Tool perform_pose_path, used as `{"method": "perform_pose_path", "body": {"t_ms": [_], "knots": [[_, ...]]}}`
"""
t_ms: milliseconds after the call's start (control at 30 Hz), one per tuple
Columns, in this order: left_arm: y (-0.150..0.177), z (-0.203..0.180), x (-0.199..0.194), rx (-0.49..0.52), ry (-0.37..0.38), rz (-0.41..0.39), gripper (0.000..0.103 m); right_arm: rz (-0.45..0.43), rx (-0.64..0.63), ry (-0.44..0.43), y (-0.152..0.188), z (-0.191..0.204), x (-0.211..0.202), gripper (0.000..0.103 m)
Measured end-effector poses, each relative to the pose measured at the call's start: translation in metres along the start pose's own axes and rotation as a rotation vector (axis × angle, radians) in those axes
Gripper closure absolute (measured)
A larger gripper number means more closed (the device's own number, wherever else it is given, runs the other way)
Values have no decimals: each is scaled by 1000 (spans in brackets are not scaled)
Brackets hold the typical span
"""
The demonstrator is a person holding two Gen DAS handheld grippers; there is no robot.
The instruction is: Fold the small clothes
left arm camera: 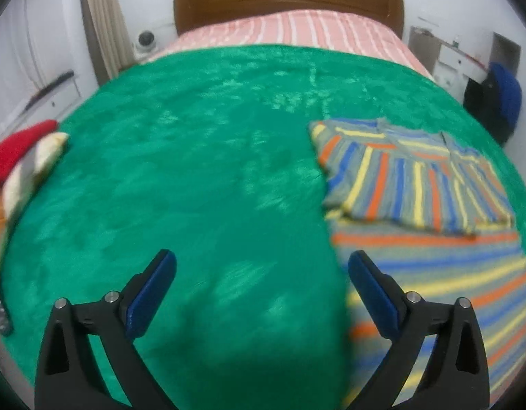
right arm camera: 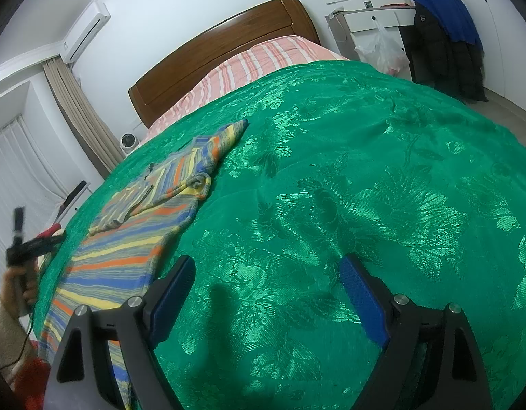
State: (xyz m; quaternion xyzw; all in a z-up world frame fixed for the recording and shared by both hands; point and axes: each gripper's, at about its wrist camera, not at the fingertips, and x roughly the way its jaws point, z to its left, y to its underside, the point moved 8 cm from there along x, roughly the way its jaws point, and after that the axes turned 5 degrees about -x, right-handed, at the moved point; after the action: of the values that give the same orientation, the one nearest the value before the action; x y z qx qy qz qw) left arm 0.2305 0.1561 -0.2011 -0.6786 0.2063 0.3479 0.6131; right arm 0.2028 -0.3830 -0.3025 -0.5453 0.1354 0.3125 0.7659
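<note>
One striped shirt [left arm camera: 416,184] lies on the green bedspread [left arm camera: 194,171], its upper part folded down over the lower part, toward the bed's near edge. The left hand-held gripper [left arm camera: 263,276] hangs over bare bedspread just beside the shirt's edge, jaws wide with nothing between them, and the right hand-held gripper [right arm camera: 266,273] is likewise wide and empty over the bedspread beside the shirt. Farther out are one wooden headboard [right arm camera: 211,51], a pink striped sheet [left arm camera: 290,30], and a red and white cloth [left arm camera: 20,157] at the bed's edge.

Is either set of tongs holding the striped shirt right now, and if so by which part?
Nothing is held. The left tongs and right tongs both stand open over the green bedspread; the striped shirt lies free.
</note>
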Motion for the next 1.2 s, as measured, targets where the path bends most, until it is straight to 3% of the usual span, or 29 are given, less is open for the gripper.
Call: {"method": "perform_pose_path", "body": {"t_ms": [67,200,267,333,533,1200], "knots": [[13,20,-5,17,-51,-27,1,0,-4,5,0,0,0,17],[39,57,24,-27,-93,-4,1,0,-10,12,0,2,1,17],[57,69,45,-72,-62,42,0,0,-11,14,1,2,1,17],[59,74,40,-113,-9,-9,0,1,-11,15,1,2,1,17],[59,68,39,-84,-60,-32,0,0,-12,17,1,2,2,17],[60,69,42,-89,-57,-42,0,-4,-10,12,0,2,1,17]]}}
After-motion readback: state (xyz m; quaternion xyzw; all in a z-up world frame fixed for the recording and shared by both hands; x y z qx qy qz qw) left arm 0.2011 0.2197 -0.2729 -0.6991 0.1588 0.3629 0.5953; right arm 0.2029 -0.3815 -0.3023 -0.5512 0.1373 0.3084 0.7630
